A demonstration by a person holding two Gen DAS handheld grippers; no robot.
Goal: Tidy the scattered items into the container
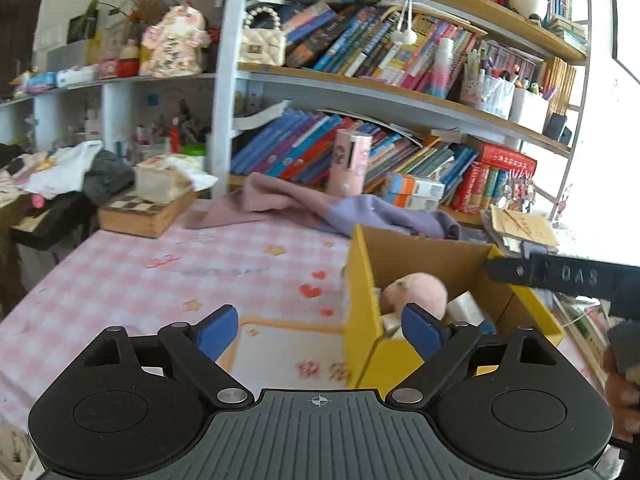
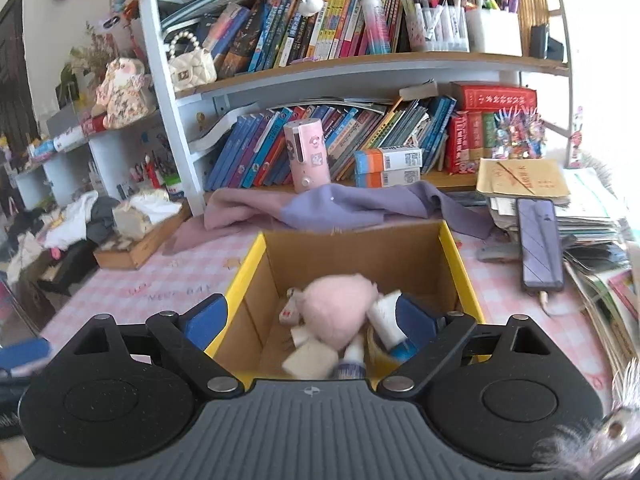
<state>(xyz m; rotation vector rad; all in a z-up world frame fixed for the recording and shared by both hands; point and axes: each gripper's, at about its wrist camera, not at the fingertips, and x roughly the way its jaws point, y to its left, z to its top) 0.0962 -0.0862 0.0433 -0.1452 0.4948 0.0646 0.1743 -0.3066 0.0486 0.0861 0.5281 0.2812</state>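
Note:
A yellow cardboard box [image 2: 454, 256] stands open on the pink checked table; it also shows in the left wrist view [image 1: 362, 280]. Inside lie a pink fluffy plush [image 2: 338, 308], a white roll [image 2: 384, 316], a small bottle [image 2: 354, 356] and other small items. The plush also shows in the left wrist view [image 1: 416, 290]. My right gripper [image 2: 310, 320] is open and empty, above the box's near edge. My left gripper [image 1: 320, 330] is open and empty, at the box's left front corner. The right gripper's black body [image 1: 568, 276] reaches over the box's right side.
A purple cloth [image 2: 360, 208] lies behind the box, before a bookshelf with a pink cylinder [image 2: 307, 156] and small cartons [image 2: 388, 166]. A phone [image 2: 540, 244] rests on stacked papers at right. A wooden tray [image 1: 148, 212] and clothes sit at left.

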